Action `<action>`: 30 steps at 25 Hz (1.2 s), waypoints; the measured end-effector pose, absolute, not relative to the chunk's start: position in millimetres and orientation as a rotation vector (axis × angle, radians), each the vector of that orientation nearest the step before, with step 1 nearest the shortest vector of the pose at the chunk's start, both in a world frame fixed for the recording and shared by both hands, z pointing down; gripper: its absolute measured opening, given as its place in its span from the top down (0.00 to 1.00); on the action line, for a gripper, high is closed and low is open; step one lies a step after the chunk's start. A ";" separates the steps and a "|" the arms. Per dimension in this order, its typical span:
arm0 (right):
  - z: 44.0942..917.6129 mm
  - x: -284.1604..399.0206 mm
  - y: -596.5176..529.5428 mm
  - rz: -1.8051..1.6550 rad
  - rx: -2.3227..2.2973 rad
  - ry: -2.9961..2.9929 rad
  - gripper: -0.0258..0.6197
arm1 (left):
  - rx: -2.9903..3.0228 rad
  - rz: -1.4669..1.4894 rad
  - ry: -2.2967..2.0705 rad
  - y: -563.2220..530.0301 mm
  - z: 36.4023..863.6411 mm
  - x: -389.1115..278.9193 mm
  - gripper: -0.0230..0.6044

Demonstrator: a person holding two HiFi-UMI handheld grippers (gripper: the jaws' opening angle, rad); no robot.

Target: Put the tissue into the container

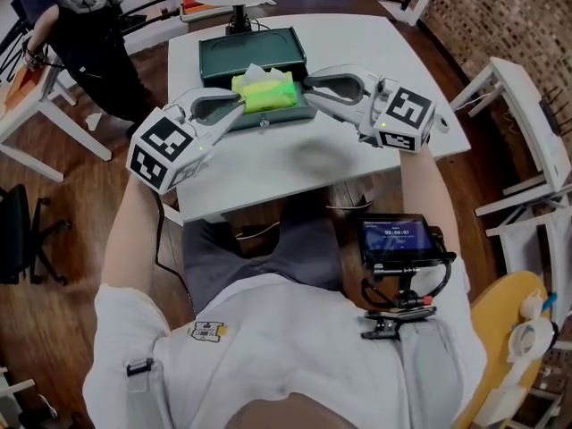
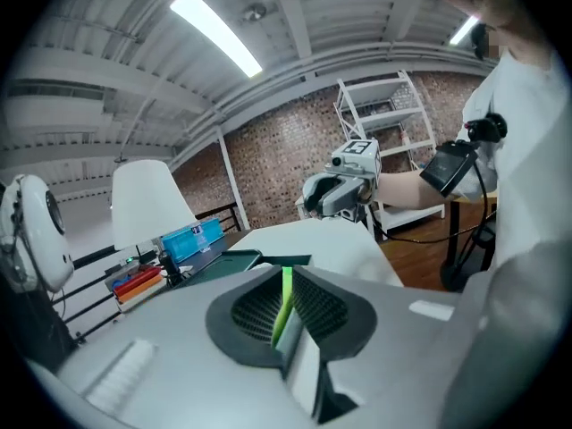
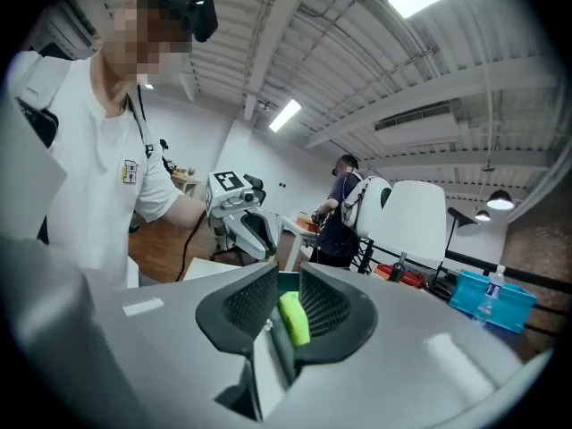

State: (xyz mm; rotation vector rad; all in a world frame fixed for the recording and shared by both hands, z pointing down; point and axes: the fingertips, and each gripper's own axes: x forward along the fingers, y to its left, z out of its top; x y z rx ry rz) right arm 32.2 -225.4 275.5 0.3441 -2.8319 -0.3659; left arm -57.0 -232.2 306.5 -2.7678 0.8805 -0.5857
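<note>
The green tissue pack (image 1: 264, 92) lies between your two tools with its long axis running from one to the other. Your left tool (image 1: 234, 111) is nipped almost closed on its left edge, and your right tool (image 1: 309, 86) likewise on its right edge. The container (image 1: 214, 56) sits on the counter (image 1: 286, 164) directly under and just beyond both tips, so I judge a level, straight lowering with both hands is what's called for.
</note>
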 end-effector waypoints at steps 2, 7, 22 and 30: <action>285.0 37.6 -206.9 -0.326 0.373 -2.870 0.88 | -2.822 -0.535 0.895 -213.3 318.4 -57.5 0.94; 327.8 44.2 -182.9 -0.195 0.383 -2.866 0.89 | -2.959 -0.494 0.890 -182.2 350.9 -52.5 0.96; 375.7 49.6 -185.1 -0.008 0.426 -2.865 0.96 | -3.188 -0.408 0.967 -179.2 387.8 -55.0 0.96; 383.7 46.0 -183.6 -0.028 0.424 -2.805 0.96 | -3.190 -0.438 0.976 -183.8 389.9 -53.5 0.96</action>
